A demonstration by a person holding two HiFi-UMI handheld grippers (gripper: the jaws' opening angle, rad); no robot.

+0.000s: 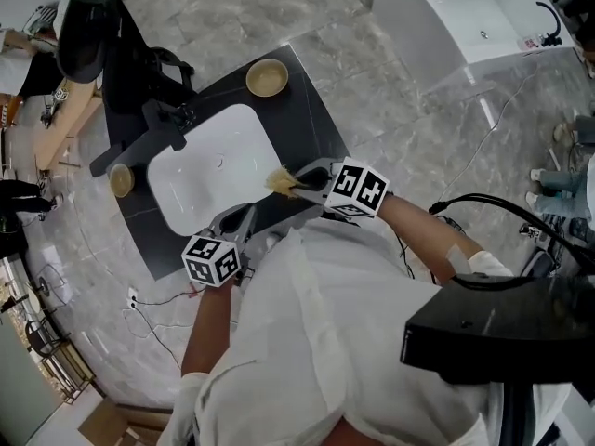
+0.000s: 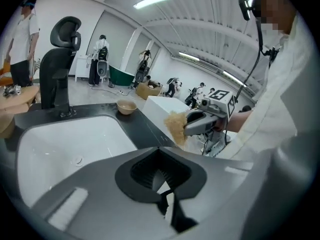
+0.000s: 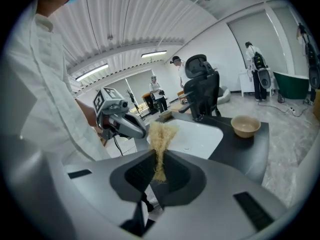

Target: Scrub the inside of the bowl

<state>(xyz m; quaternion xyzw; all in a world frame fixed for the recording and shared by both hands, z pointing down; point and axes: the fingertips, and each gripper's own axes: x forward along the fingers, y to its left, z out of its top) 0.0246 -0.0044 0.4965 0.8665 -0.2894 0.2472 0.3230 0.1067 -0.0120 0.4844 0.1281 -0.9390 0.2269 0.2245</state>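
The bowl [image 1: 267, 78] sits on the dark surface [image 1: 307, 110] beyond the sink [image 1: 214, 170], likely light, rigid and slippery, so the empty, pressed-together left tongs [image 2: 162, 184] should pinch its rim while the right tongs [image 3: 159, 171], clamping a soft fibrous scrubber [image 3: 161, 136], work inside.

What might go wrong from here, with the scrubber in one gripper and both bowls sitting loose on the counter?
The right hand-held gripper pinches only the thin tail of the scrubber, so hard rubbing may pull it free. The bowl sits near the far edge of the counter with nothing holding it. Unless the left hand-held gripper steadies it, scrubbing might shove it off.
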